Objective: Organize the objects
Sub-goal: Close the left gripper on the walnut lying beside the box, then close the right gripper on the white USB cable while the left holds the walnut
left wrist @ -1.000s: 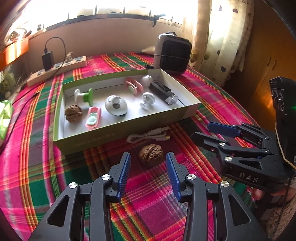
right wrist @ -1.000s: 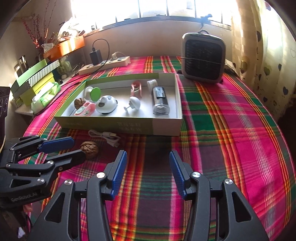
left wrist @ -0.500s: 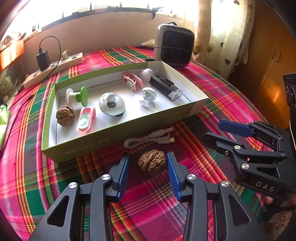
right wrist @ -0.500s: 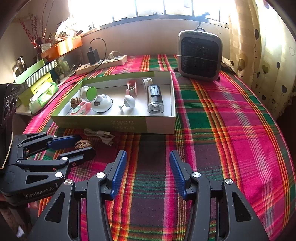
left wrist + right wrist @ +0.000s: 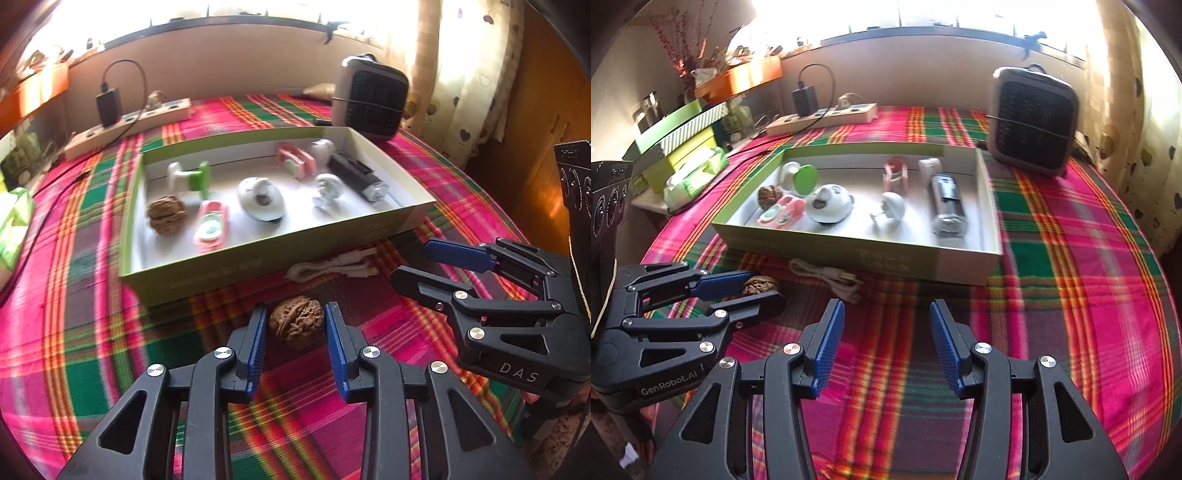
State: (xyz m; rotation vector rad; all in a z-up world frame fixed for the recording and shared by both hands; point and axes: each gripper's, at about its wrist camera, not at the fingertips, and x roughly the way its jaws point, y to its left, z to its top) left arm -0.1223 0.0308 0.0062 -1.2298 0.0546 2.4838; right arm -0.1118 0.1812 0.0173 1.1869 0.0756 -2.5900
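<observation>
Just in front of the green box, on the plaid worktop, the left hand-held gripper has just been closing round the loose walnut to box it, pads seemingly touching, while the right hand-held gripper hangs open, empty.

Walnut half hidden behind left tool

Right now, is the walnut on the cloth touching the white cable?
Apart. The left wrist view shows a strip of plaid cloth between the walnut and the white cable.
</observation>
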